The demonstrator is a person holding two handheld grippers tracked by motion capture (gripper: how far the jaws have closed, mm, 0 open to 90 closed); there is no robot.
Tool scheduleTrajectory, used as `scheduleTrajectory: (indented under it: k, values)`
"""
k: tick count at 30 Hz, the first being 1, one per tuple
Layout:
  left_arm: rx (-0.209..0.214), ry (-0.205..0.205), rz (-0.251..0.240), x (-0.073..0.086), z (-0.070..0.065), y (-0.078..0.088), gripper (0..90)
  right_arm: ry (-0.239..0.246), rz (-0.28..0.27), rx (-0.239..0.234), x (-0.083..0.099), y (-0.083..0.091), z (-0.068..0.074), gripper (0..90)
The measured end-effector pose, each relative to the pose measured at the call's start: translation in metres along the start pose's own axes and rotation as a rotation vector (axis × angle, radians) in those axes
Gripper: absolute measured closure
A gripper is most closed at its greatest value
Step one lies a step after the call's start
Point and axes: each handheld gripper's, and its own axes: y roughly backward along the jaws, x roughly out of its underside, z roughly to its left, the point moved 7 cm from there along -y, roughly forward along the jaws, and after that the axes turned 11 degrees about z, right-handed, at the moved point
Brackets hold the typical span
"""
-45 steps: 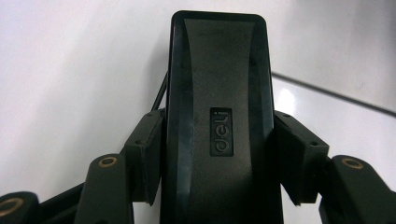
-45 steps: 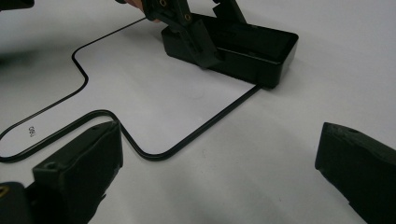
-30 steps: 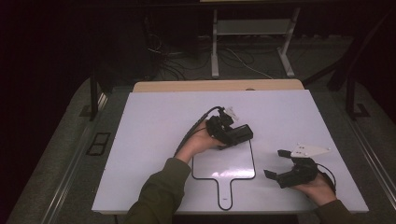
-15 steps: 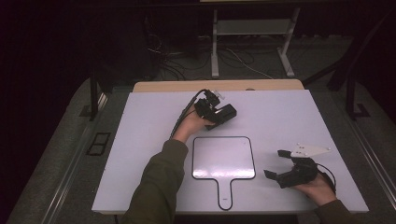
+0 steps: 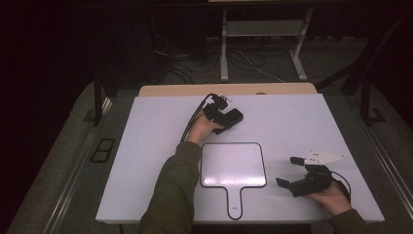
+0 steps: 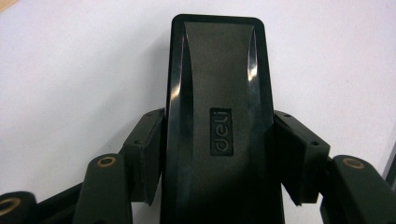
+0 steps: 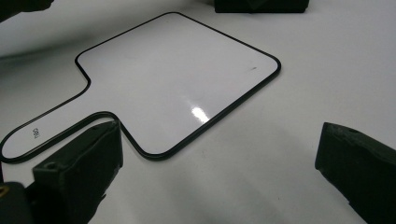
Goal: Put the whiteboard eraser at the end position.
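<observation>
I see the white bench point(image 5: 146, 146) spanning most of the high view, its far edge backed by a strip of pale wood and its near edge running along the bottom. Wide bare surface lies open on the left side and across the far right.

Near the middle, toward the near edge, lies a paddle-shaped whiteboard point(image 5: 233, 165) with a thin black border, flat on the bench, its handle pointing at the near edge and stopping just short of it. In the right gripper view the whiteboard point(image 7: 177, 79) looks clean apart from a tiny mark.

Just beyond the whiteboard's far edge, my left hand-held gripper point(image 5: 233, 119) holds a black whiteboard eraser point(image 5: 230, 118). In the left gripper view the eraser point(image 6: 218, 107) sits lengthwise between the jaws, both pads against its long sides, its far end over bare bench. The jaws have just been opening slightly, yet the pads are on the eraser.

My right hand-held gripper point(image 5: 288, 171) rests to the right of the whiteboard's handle, jaws spread wide with nothing between them, bare bench around it.
</observation>
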Motion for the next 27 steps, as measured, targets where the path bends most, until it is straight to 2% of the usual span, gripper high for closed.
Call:
scheduleTrajectory:
  k: [1, 3, 7, 8, 9, 11, 14, 18, 19, 20, 23, 24, 25, 27]
  values:
    - [0.012, 0.005, -0.017, -0.001, 0.0, 0.002, 34.3, 0.001, 0.002, 0.0, 0.0, 0.0, 0.0, 0.0]
    - [0.005, 0.003, -0.047, -0.002, -0.001, 0.006, 30.2, 0.001, 0.0, -0.001, 0.0, 0.0, 0.001, 0.0]
    - [0.011, 0.014, -0.081, 0.002, -0.004, 0.014, 23.5, 0.003, 0.003, -0.003, 0.0, -0.001, 0.0, 0.0]
    - [0.011, 0.006, -0.099, 0.002, -0.004, 0.015, 21.8, 0.005, 0.004, -0.003, 0.001, -0.002, 0.0, 0.0]
    - [0.02, 0.018, -0.135, 0.002, -0.006, 0.016, 21.2, 0.005, 0.006, -0.002, 0.001, -0.002, 0.0, 0.0]
    - [0.025, -0.006, -0.12, 0.008, -0.008, 0.021, 18.5, 0.009, 0.011, -0.001, 0.001, -0.003, 0.0, 0.0]
    - [0.025, -0.023, -0.126, 0.014, -0.011, 0.026, 12.6, 0.011, 0.017, -0.003, 0.002, -0.005, 0.0, 0.0]
    - [0.04, -0.019, -0.18, 0.02, -0.017, 0.037, 11.7, 0.005, 0.014, -0.003, 0.002, -0.005, -0.002, 0.0]
    - [0.046, -0.007, -0.204, 0.02, -0.019, 0.038, 10.8, 0.004, 0.012, -0.004, 0.002, -0.005, -0.003, 0.0]
    - [0.044, -0.028, -0.2, 0.024, -0.021, 0.042, 10.2, 0.004, 0.011, -0.003, 0.002, -0.005, -0.003, 0.0]
    - [0.022, -0.055, -0.205, 0.032, -0.025, 0.05, 6.2, 0.003, 0.007, -0.003, 0.001, -0.005, -0.004, 0.0]
    - [0.014, -0.038, -0.223, 0.035, -0.028, 0.054, 3.9, 0.004, 0.005, -0.002, 0.001, -0.005, -0.004, 0.0]
    - [0.009, -0.043, -0.226, 0.038, -0.029, 0.056, 0.9, 0.005, 0.007, -0.001, 0.001, -0.005, -0.003, 0.0]
    - [0.007, -0.046, -0.244, 0.045, -0.034, 0.063, 0.5, 0.005, 0.008, 0.001, 0.001, -0.005, -0.003, 0.0]
